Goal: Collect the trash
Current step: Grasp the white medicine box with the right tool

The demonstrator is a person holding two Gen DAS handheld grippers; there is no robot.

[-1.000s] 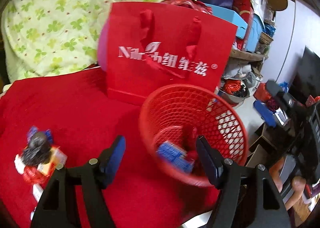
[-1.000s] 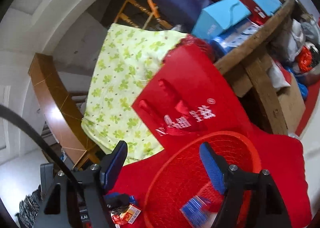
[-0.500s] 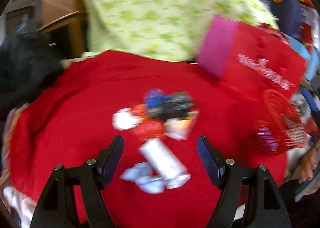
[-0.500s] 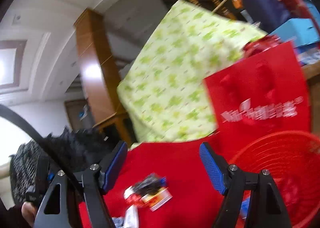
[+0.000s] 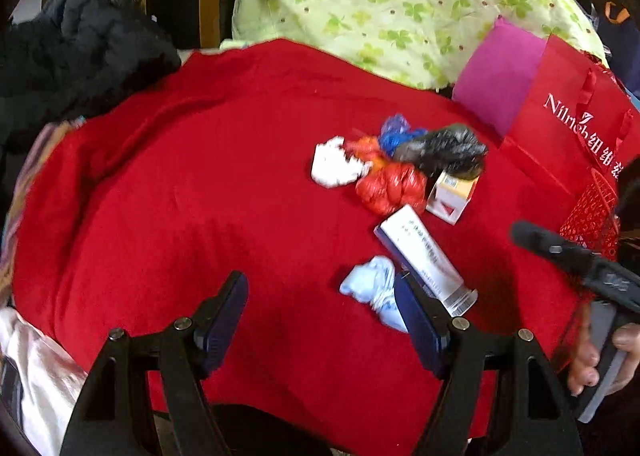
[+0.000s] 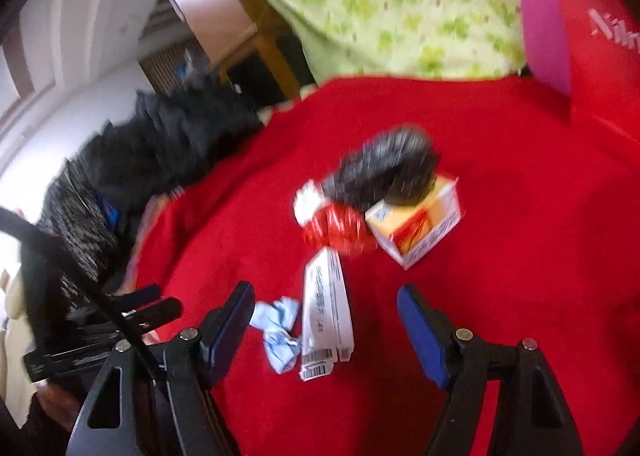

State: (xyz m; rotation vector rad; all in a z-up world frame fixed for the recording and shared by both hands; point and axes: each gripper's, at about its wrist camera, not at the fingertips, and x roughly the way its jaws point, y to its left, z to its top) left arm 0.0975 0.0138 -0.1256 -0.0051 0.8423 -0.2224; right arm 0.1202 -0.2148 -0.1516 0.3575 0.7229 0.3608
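Trash [image 5: 404, 171] piled on red cloth [image 5: 200, 195] ahead of both open, empty fingers, white tube [image 5: 424, 260] beside left gripper [image 5: 320, 320], right gripper [image 6: 326, 328] over it, bare cloth leftward, red bag [image 5: 576, 115] right.

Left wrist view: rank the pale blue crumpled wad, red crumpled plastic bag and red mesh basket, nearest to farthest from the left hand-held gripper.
1. Pale blue crumpled wad, right beside the left hand-held gripper's right finger.
2. Red crumpled plastic bag, mid-cloth in the trash pile.
3. Red mesh basket, far right edge.
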